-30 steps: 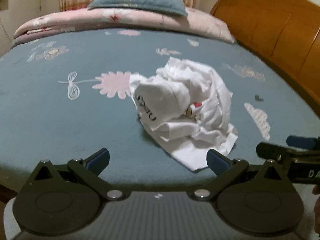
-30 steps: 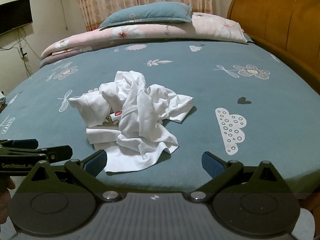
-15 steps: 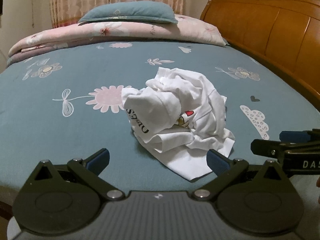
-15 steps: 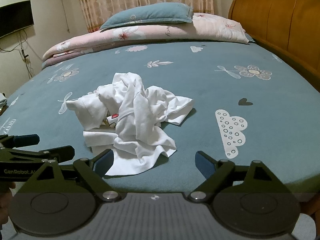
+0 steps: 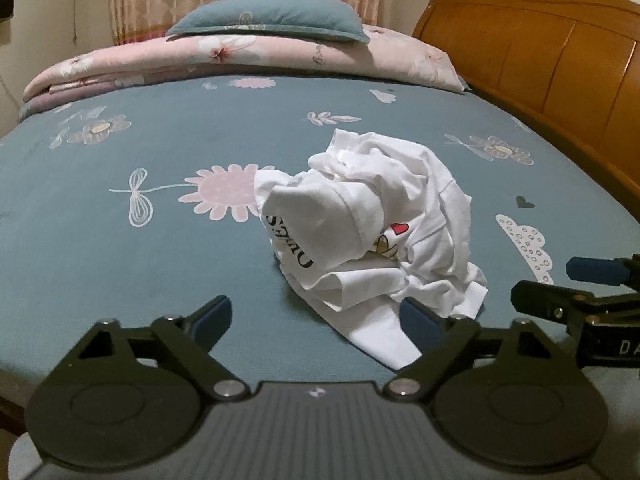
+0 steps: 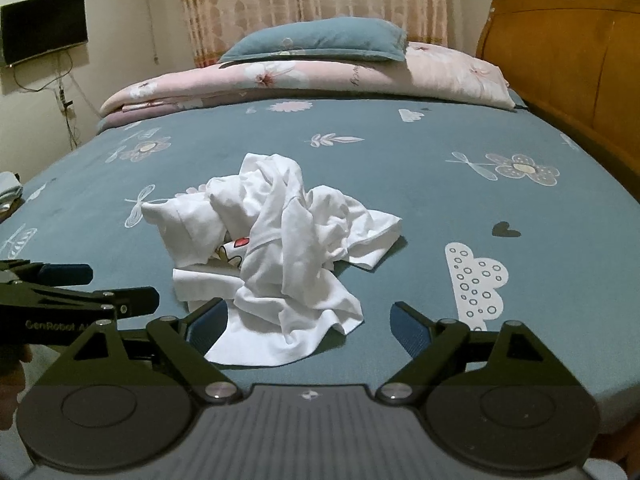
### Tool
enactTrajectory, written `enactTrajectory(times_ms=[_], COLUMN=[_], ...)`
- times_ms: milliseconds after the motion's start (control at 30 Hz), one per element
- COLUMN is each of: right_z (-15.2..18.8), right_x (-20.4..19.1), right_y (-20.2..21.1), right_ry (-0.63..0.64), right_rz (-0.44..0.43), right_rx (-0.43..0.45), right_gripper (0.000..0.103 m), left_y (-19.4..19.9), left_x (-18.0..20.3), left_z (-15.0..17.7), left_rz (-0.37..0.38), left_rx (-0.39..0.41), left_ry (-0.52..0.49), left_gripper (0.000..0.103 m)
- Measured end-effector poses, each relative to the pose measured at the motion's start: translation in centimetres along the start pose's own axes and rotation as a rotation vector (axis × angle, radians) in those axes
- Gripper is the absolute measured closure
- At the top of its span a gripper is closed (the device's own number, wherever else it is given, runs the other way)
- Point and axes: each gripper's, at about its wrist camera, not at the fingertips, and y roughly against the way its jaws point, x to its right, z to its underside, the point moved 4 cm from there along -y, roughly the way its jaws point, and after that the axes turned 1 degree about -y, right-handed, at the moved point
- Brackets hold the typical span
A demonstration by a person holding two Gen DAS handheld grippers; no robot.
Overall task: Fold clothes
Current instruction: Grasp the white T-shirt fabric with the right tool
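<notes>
A crumpled white T-shirt point(image 5: 380, 220) with black lettering and a small red heart print lies in a heap on the blue-grey flowered bedsheet point(image 5: 120, 240). My left gripper point(image 5: 316, 314) is at the near edge of the bed with its jaws closing. Nothing is pressed between them, and the shirt's flat hem lies just beside the right finger. In the right wrist view the shirt point(image 6: 280, 248) sits just beyond my right gripper point(image 6: 310, 322), which is open with the hem lying across the gap by its left finger. Each gripper shows in the other's view: the right gripper point(image 5: 560, 283) and the left gripper point(image 6: 106, 285).
A teal pillow point(image 5: 272, 16) rests on a folded pink quilt point(image 5: 240, 56) at the far end of the bed. A wooden headboard point(image 5: 540, 60) runs along the right side. A dark screen point(image 6: 44, 26) hangs on the left wall, beside the curtains.
Both grippers' jaws have narrowed a little. The shirt lies where it was, with neither gripper holding it.
</notes>
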Motion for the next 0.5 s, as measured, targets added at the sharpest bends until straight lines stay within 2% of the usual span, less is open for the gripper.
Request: enactTrajectory(times_ms=[67,133,200,400,500], right_z=[0.0,-0.2,-0.6,-3.2,-4.9], right_x=[0.1,0.4,0.7,1.0,0.9], right_y=[-0.3,-0.7,-1.0,-2.0,-3.0], right_ry=[-0.005,-0.026,-0.043,-0.016,0.003], right_rz=[-0.008,-0.019,-0.032,-0.050,-0.072], right_rx=[-0.005,-0.018,-0.022,-0.009,-0.008], right_gripper=[0.020,0.027,0.038,0.041,0.051], left_y=[-0.3,-0.7,-1.1,-2.1,-2.1], left_x=[-0.2,-0.5,-0.7,-1.2,-1.4], left_z=[0.0,-0.1,-0.3,-1.5,-2.5], left_rz=[0.008,0.010,0.014,0.033,0.043], left_rx=[-0.007,-0.019,-0.028,-0.042,-0.028], left_ry=[0.010,0.018,0.019,0.027,0.019], left_gripper=[0.033,0.039,0.046,0.046,0.046])
